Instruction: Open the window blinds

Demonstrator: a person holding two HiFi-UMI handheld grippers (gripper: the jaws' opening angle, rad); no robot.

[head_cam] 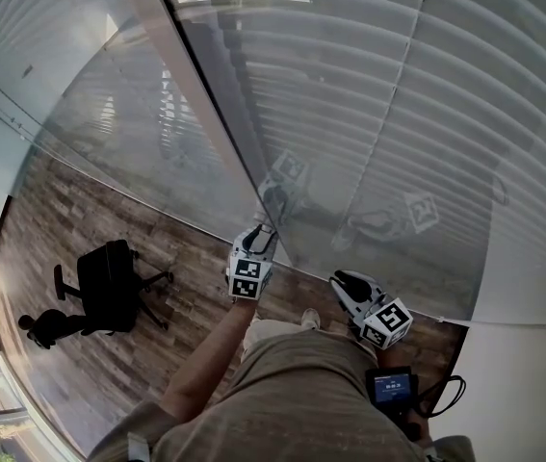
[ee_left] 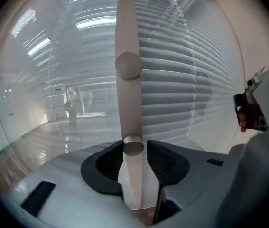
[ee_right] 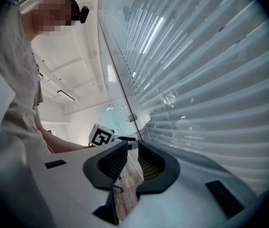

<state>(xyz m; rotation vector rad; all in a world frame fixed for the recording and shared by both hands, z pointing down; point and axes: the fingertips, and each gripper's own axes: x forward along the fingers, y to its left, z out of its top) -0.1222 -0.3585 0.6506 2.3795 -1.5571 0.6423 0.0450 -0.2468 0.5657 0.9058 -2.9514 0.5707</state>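
White slatted blinds [head_cam: 427,114] hang lowered behind a glass wall, split by a pale upright frame post [head_cam: 205,114]. In the left gripper view the post [ee_left: 125,27] carries two round knobs, an upper knob [ee_left: 127,64] and a lower knob [ee_left: 134,147]. My left gripper [ee_left: 134,152] is open, with the lower knob between its pads and a slight gap on each side. In the head view the left gripper [head_cam: 264,227] is up against the post's foot. My right gripper [head_cam: 340,279] hovers by the glass, jaws a little apart with nothing between them [ee_right: 133,148].
A black office chair [head_cam: 109,287] stands on the wood-plank floor [head_cam: 51,248] to the left. A small screen device [head_cam: 392,389] with a cable hangs at the person's waist. The glass reflects both grippers.
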